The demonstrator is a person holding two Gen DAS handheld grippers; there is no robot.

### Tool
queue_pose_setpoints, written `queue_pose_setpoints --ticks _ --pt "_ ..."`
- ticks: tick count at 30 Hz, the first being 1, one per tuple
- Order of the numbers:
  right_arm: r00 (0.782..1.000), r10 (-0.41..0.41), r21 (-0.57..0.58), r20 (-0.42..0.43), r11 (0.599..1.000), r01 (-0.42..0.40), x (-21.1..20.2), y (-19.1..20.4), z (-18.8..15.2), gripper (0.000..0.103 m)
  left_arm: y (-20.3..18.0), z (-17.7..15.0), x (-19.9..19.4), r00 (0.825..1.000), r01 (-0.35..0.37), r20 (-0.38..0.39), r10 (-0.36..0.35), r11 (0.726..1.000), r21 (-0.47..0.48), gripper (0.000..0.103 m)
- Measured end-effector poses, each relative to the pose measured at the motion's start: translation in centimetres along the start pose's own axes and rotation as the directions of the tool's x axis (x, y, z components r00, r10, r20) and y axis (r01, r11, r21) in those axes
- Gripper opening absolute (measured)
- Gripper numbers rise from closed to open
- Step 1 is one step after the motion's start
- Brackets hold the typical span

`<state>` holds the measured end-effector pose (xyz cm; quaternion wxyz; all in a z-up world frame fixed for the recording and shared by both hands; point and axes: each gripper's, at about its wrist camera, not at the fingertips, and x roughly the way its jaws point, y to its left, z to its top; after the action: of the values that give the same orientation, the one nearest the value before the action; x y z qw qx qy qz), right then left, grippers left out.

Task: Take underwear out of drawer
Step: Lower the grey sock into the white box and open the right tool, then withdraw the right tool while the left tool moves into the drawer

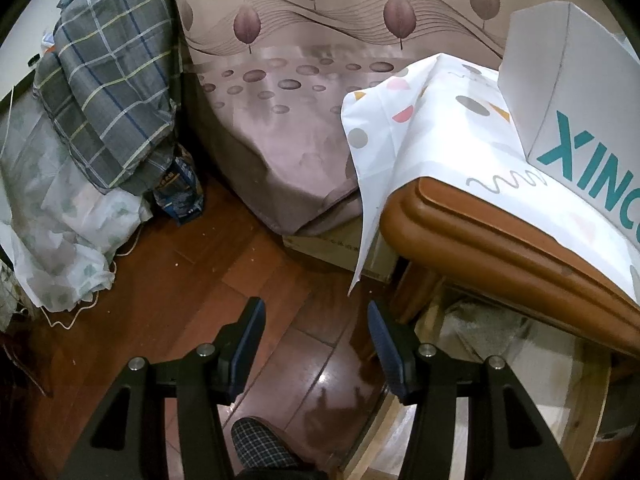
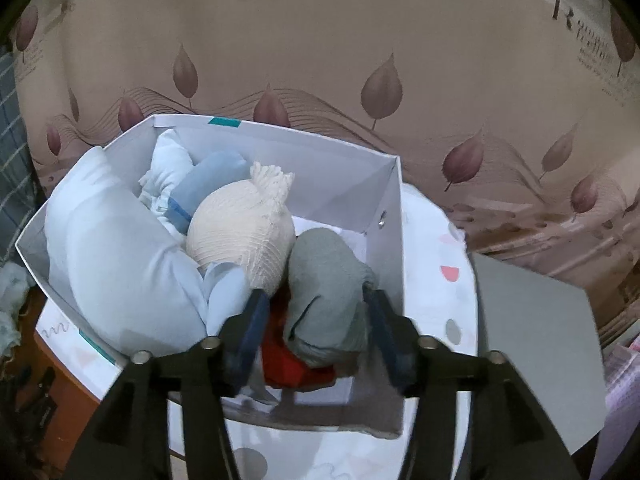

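You are holding the right hand-held gripper (image 2: 316, 336) spread around the grey-green rolled underwear (image 2: 326, 300) at the near right of the white box (image 2: 360, 168) on the table (image 1: 500, 236); pad contact is unclear. Closing now, you are risking pinching the red piece (image 2: 288, 364) beneath or nudging the cream bundle (image 2: 244, 236). Your left hand-held gripper (image 1: 316, 344) is hanging spread and empty over the floor (image 1: 240, 264).

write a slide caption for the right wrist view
Right gripper open around grey-green rolled garment inside white cardboard box.
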<state>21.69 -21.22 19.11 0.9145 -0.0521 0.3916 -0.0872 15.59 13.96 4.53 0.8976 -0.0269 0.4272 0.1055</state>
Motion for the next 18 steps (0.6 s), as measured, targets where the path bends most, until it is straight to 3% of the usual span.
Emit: queue_pose_setpoints --ticks 3,11,18 --pt "1.0 -0.006 -0.014 0.016 1.0 0.006 -0.6 0.0 0.0 0.063 0.0 0.0 0.0 1.0 0.003 -0.003 -0.003 1.0 0.005 0.055" --pt "0.995 0.053 0.021 0.088 0.998 -0.055 -3.4 -1.0 -1.1 0.083 -0.4 -0.1 -0.1 1.0 -0.003 0.003 0.002 0.999 0.034 0.055" --pt "0.977 0.079 0.085 0.199 0.992 -0.098 -6.2 -1.7 -5.0 0.091 -1.7 -0.4 -0.7 0.999 -0.021 0.046 0.017 0.995 0.102 0.055"
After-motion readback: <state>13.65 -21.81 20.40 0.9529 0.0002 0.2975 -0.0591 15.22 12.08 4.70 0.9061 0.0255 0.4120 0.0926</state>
